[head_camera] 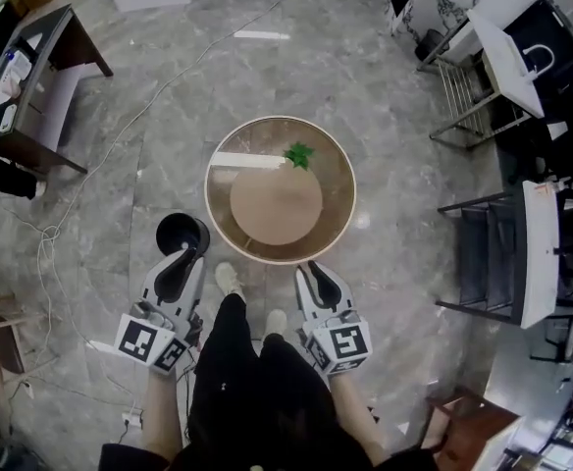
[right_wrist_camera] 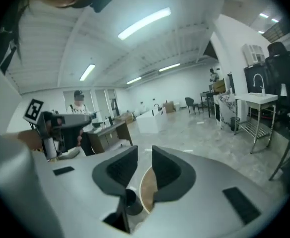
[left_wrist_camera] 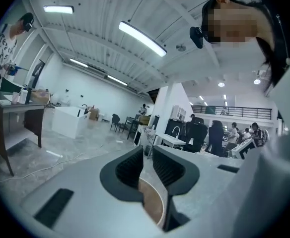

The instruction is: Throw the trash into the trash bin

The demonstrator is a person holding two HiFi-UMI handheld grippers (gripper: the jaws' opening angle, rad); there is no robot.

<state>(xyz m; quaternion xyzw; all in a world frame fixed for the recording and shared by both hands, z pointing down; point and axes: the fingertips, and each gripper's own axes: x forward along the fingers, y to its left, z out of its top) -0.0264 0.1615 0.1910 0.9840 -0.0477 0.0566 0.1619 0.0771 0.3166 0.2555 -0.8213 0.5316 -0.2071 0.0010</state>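
Near the person's legs (head_camera: 252, 371), the left gripper (head_camera: 181, 260) (left_wrist_camera: 147, 158) and right gripper (head_camera: 313, 271) (right_wrist_camera: 144, 163) are held side by side. Each has its jaws a narrow gap apart, with nothing between them. The black trash bin (head_camera: 182, 234) stands at the left gripper's tip. Just beyond both is a round table (head_camera: 346, 204); a green scrap (head_camera: 299, 154) and a white strip (head_camera: 247, 160) lie on its far side. A cable (head_camera: 46, 243) trails across the floor at left.

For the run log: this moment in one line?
left gripper: open, empty | right gripper: open, empty | green trash: on round table | bin: on floor
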